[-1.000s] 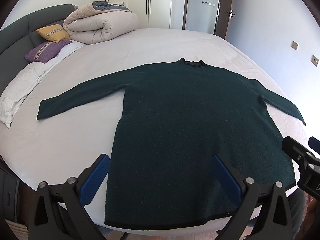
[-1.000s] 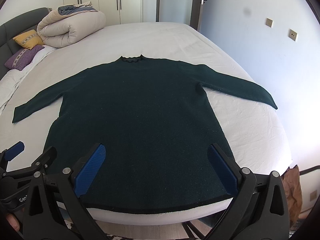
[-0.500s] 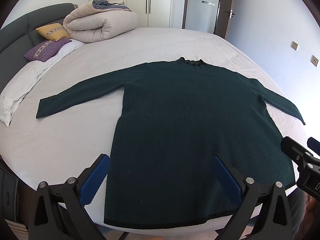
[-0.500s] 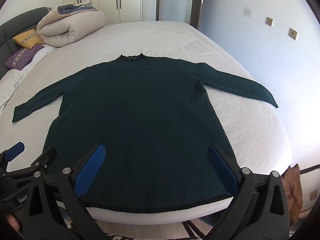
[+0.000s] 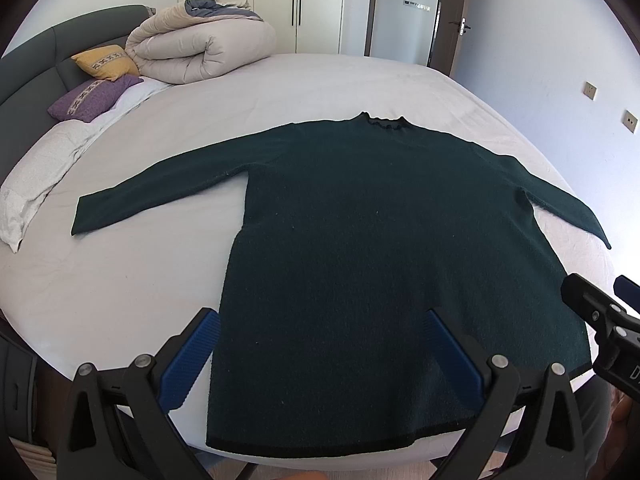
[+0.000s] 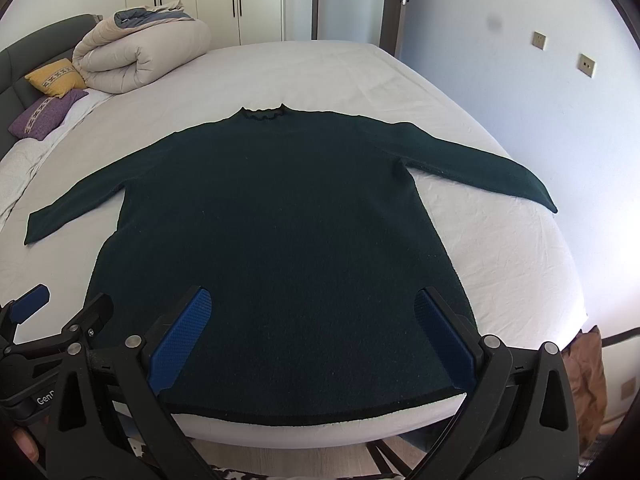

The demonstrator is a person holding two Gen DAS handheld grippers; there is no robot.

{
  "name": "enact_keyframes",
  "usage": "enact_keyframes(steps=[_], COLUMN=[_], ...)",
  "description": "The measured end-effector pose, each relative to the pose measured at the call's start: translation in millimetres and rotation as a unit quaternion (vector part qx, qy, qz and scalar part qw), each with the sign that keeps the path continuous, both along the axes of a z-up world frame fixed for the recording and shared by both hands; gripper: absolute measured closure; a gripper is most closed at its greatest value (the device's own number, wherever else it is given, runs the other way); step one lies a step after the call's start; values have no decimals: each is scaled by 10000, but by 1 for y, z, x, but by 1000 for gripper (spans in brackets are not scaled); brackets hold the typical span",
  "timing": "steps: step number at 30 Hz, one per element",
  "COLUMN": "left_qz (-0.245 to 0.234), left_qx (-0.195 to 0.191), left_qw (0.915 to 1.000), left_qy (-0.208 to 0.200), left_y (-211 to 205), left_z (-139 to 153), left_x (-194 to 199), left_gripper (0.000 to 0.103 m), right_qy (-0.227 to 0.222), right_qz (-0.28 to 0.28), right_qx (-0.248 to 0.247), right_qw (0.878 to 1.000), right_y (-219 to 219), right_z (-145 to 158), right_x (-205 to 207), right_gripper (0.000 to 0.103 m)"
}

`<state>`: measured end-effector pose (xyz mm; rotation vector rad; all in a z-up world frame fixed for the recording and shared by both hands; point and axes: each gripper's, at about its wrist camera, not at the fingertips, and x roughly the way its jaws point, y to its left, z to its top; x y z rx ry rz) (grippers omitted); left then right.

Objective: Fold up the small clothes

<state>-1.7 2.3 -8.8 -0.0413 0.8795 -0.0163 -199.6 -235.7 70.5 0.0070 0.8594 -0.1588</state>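
A dark green long-sleeved sweater [image 5: 380, 240] lies flat on the white bed [image 5: 120, 288], collar away from me, both sleeves spread out, hem at the near edge. It also shows in the right wrist view [image 6: 280, 240]. My left gripper [image 5: 320, 344] is open and empty, hovering above the hem's left part. My right gripper [image 6: 312, 328] is open and empty, above the hem's right part. Each gripper shows at the edge of the other's view: the right gripper [image 5: 600, 320], the left gripper [image 6: 44, 320].
A rolled beige duvet [image 5: 200, 48] and yellow [image 5: 106, 62] and purple pillows [image 5: 92, 94] sit at the head of the bed, far left. Wardrobes and a door stand behind. A wall with sockets runs along the right. The bed's near edge drops to the floor.
Both views have shifted very slightly; the sweater lies as before and both grippers stay open.
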Motion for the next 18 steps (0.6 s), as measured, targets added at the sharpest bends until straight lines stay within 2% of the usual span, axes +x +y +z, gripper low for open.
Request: enact_keyframes(steps=[13,18], left_qz=[7,38], left_qx=[52,185], left_qw=[10000,9997], left_qy=[2,-174], left_y=[-3,-10], left_z=[-3,-5], left_x=[0,4], left_gripper=[0,0], right_qy=[42,77], right_qz=[-24,-106], right_qx=[19,438], right_qw=[10000,9990], right_y=[0,-26], right_z=[-4,-10], right_x=[1,7], right_gripper=[0,0])
